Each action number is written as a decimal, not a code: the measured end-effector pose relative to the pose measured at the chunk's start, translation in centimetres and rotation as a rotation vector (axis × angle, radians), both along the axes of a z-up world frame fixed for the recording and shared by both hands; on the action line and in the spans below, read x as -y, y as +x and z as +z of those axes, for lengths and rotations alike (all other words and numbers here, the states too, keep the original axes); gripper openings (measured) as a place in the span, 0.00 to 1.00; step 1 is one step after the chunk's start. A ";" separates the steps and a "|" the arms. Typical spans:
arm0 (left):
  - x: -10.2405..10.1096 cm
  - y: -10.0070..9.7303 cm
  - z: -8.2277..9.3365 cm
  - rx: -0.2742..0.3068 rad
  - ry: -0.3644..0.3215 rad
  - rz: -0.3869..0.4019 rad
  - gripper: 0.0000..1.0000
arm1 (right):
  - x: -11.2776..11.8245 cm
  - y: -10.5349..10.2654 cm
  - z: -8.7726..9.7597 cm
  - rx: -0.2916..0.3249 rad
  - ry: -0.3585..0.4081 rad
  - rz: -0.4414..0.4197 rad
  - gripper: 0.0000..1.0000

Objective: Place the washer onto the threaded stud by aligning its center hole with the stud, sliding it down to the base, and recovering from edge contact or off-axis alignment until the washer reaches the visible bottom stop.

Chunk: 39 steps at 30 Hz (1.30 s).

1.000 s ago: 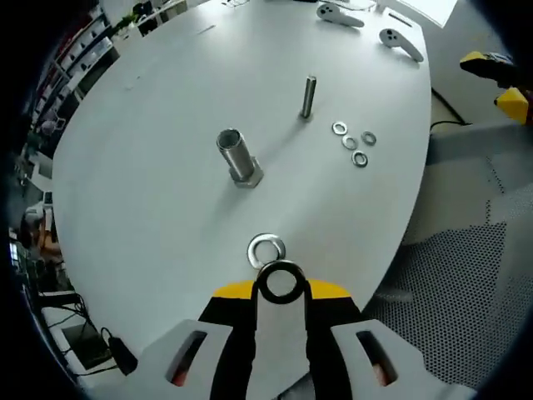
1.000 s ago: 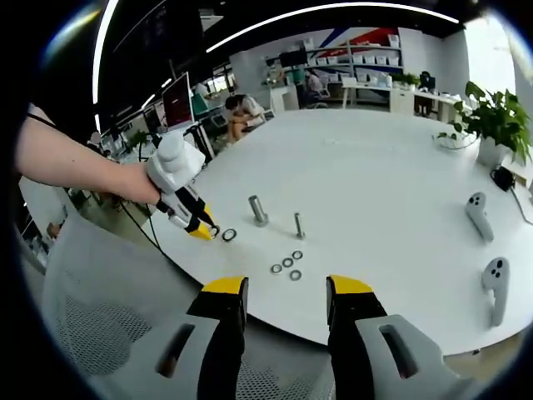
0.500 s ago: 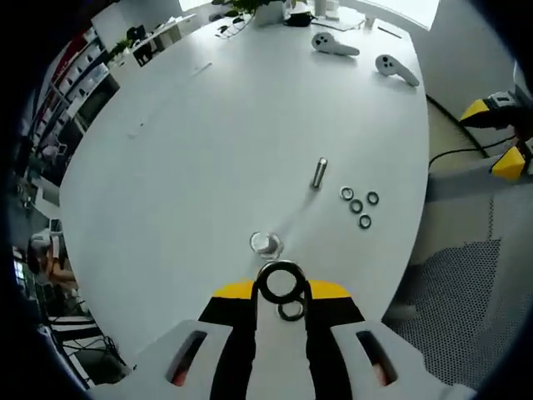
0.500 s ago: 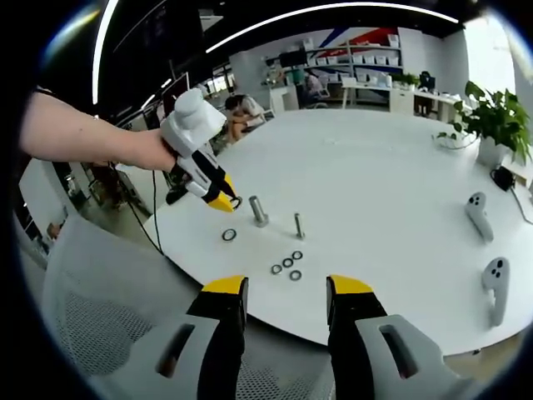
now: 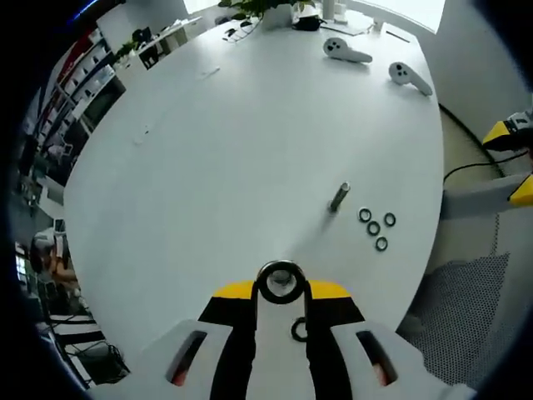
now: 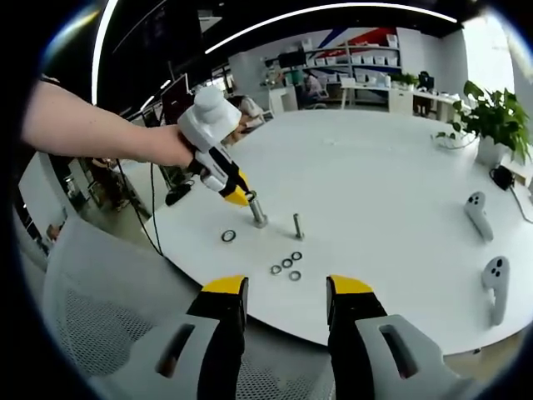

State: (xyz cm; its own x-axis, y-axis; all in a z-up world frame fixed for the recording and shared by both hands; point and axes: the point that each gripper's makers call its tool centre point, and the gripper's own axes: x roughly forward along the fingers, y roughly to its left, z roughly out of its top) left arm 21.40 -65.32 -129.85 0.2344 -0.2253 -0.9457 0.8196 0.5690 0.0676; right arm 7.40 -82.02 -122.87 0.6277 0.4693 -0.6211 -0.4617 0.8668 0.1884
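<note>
Where shelves line the room, a white table (image 6: 375, 167) bears loose washers (image 6: 286, 265)

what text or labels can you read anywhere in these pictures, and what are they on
None can be read.
The washers, the thin stud, the white table and the left gripper carry no visible marking.
The red and blue shapes on the far wall may be a sign, but they are too small and blurred to read.
</note>
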 end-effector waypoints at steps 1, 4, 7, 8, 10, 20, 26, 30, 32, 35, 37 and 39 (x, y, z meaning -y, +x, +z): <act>0.0 0.1 -0.1 -0.003 -0.001 0.004 0.19 | 0.0 0.0 0.0 -0.001 0.001 0.000 0.40; 0.1 0.1 -0.5 -0.013 0.009 -0.002 0.19 | 0.0 0.0 0.0 -0.002 0.000 0.002 0.40; 0.1 -0.1 -0.7 -0.017 0.025 -0.020 0.19 | 0.0 0.0 0.0 -0.002 0.001 -0.001 0.40; 0.1 0.0 -0.8 -0.016 0.028 -0.023 0.19 | 0.0 0.0 0.0 -0.002 0.002 -0.001 0.40; 0.2 0.1 -1.1 -0.021 0.026 -0.013 0.19 | 0.0 0.0 0.0 0.000 0.003 -0.004 0.40; 0.3 0.1 -3.2 -0.047 0.070 -0.034 0.19 | 0.1 0.0 0.0 -0.003 0.003 -0.008 0.40; 0.4 -0.1 -4.8 -0.061 0.098 -0.064 0.19 | 0.2 -0.1 -0.2 -0.013 -0.004 -0.008 0.40; 0.4 -0.1 -5.9 -0.065 0.118 -0.078 0.20 | 0.2 0.0 -0.2 -0.012 -0.005 -0.013 0.40; 0.4 -0.2 -6.1 -0.069 0.114 -0.078 0.20 | 0.3 0.0 -0.3 -0.016 -0.004 -0.014 0.40; 0.6 -0.5 -6.1 -0.077 0.106 -0.077 0.20 | 0.2 0.0 -0.3 -0.014 -0.003 -0.014 0.40; 0.6 -0.5 -6.2 -0.072 0.114 -0.091 0.21 | 0.2 0.1 -0.2 -0.013 -0.002 -0.014 0.40; 0.4 -0.5 -6.3 -0.073 0.121 -0.101 0.22 | 0.2 0.1 -0.2 -0.012 -0.002 -0.014 0.40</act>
